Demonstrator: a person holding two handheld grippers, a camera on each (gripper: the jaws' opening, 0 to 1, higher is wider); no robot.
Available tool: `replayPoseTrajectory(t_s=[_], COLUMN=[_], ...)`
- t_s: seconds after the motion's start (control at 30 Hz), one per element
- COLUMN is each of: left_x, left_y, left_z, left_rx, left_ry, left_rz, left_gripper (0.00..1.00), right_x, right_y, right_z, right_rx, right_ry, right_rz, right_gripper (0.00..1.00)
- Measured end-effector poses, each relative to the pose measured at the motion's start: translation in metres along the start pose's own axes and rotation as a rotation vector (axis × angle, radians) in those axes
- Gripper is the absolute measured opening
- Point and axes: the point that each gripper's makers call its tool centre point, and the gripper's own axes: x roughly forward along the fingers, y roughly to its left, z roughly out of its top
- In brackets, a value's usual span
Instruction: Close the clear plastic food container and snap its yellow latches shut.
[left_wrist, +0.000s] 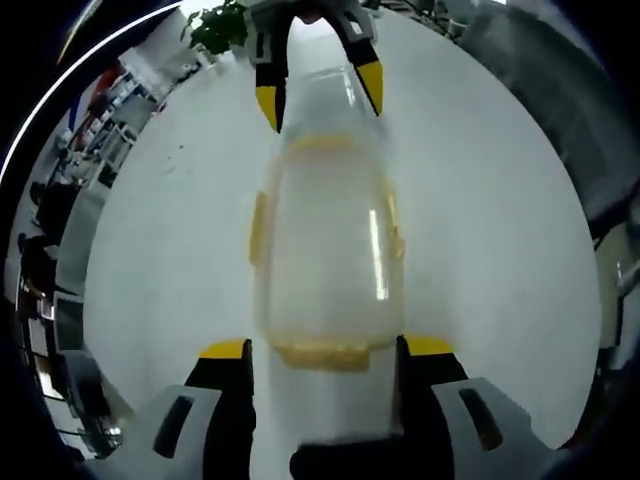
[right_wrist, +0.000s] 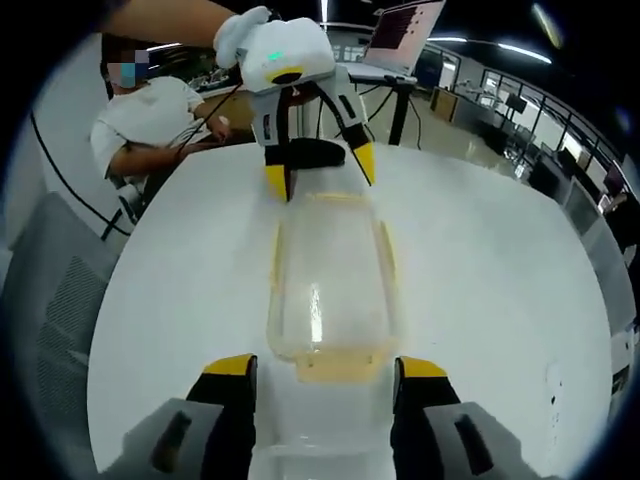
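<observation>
my tongs: 2, left tongs (left_wrist: 325, 348), right tongs (right_wrist: 326, 367)
clear container (right_wrist: 330, 285): 1
yellow latches (left_wrist: 321, 354): 4 seen
tabletop (right_wrist: 490, 280): 1
laptop (right_wrist: 400, 30): 1
person (right_wrist: 150, 115): 1

Container (left_wrist: 325, 250) (lid on) between 2 grippers.

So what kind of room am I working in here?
Probably an office or lab: a laptop on a stand, a mesh chair beside the white table, and ceiling strip lights.
</observation>
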Motion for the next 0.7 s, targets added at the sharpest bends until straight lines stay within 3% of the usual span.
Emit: replayPoseTrajectory(t_s=[0.2,0.37,0.5,0.7], left_x=[0.003,0.003,0.005,0.007], left_y=[0.001,0.0,0.001,0.001], left_z=[-0.002,-0.006,-0.007,-0.009], left_rx=[0.033,0.056,0.048,0.054], left_ry=[0.01,0.028,0.03,0.038], left_rz=[-0.018,-0.028,-0.033,-0.043], left_gripper=[0.57,0.51,0.5,0.47], right_x=[0.004,0.008,0.013,0.016], right_y=[-0.002,-0.005,-0.005,-0.005], right_z=[-0.003,-0.003,-0.011,-0.009], right_rx=[-0.017,-0.016,-0.044,-0.028], right_ry=[0.017,0.035,0.086,0.095], right_rz=[0.007,-0.002,-0.007,0.002], right_gripper=[0.52,0.49,0.47,0.48])
